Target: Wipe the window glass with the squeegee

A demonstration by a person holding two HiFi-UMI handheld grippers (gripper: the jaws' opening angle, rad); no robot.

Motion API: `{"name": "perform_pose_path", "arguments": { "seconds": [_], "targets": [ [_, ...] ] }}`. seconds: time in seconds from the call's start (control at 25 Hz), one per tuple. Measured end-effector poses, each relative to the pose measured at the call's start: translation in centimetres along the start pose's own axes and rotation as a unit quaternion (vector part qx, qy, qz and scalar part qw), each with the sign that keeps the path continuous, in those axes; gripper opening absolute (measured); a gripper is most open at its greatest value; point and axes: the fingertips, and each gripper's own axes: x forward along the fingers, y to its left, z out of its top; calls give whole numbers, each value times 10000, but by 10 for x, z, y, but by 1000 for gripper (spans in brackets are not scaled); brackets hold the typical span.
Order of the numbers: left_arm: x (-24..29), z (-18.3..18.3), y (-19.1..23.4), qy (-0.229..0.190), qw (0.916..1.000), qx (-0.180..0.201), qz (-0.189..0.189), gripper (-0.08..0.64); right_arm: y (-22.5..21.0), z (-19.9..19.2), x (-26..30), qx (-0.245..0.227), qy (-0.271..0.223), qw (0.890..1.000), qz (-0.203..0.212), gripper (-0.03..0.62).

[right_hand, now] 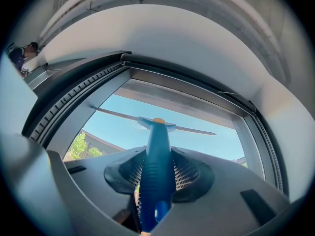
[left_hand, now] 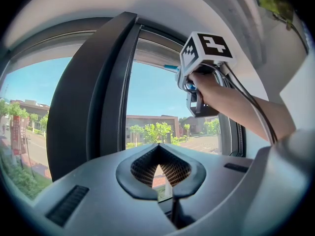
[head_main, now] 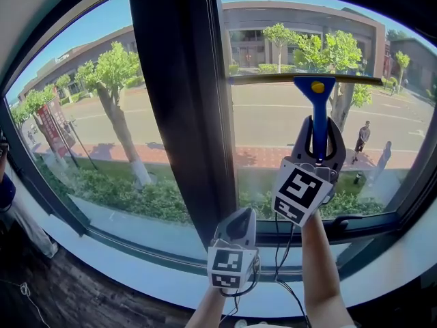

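- Right gripper [head_main: 319, 149] is clamped on the blue handle of the squeegee [head_main: 319, 111]. In the right gripper view the handle fills the gap between the jaws and runs straight up out of them.
- The squeegee's blade lies level across the upper part of the right-hand glass [head_main: 273, 132], and looks flat against it from here. Its left tip is just beside the dark post [head_main: 181, 101] that splits the two panes.
- That post is the main obstacle, with no slack on the blade's left side. The right end of the blade sits near the frame.
- Left gripper [head_main: 237, 225] hangs lower down, in front of the post's foot and above the sill [head_main: 136, 251]. Its jaws are closed tip to tip with nothing in them, and it's well apart from the squeegee.
- A cable [head_main: 278, 248] dangles from the right gripper, down past the sill between my two arms.
- Outside the glass I can see trees [head_main: 113, 70], a street [head_main: 273, 115] and a building [head_main: 300, 26].
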Motion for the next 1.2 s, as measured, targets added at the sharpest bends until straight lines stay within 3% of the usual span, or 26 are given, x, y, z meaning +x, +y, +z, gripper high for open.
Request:
{"name": "perform_pose_path", "arguments": {
  "seconds": [1.2],
  "targets": [
    [-18, -9, 4, 163, 9997, -157, 6, 3, 12, -47, -47, 143, 662, 9977, 55, 137]
  ]
}}
